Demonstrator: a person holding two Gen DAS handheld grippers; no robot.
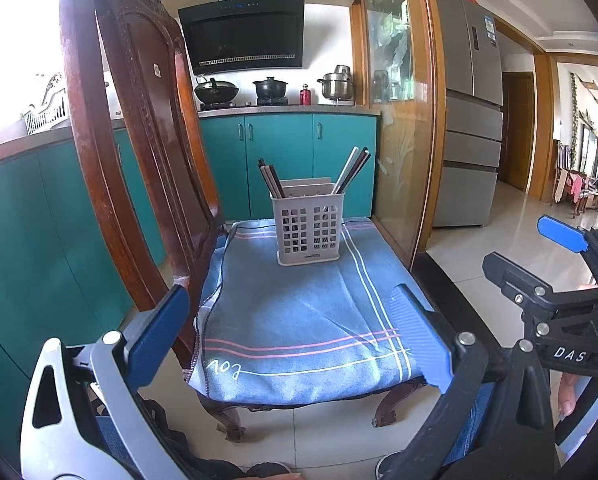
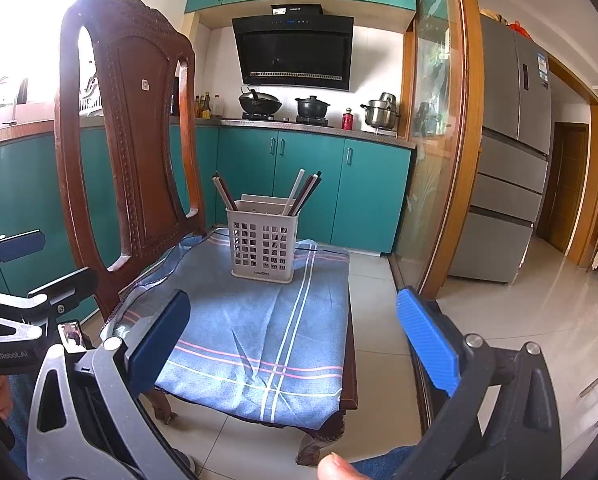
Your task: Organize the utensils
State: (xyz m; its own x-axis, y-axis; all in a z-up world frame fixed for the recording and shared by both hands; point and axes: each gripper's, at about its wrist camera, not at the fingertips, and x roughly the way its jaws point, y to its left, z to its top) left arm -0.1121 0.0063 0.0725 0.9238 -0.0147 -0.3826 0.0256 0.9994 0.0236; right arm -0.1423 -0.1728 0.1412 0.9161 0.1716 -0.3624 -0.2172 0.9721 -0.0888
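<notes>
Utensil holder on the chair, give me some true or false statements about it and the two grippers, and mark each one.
1. The utensil holder stands upright on the blue cloth. True.
2. The chopsticks all lean to one side. False: one bunch leans left, the other right.
3. The left gripper has its jaws wide open with nothing between them. True.
4. The right gripper is shut on a chopstick. False: its jaws are open and hold nothing.
5. The holder lies tipped over on the floor. False: it stands on the chair seat.
</notes>
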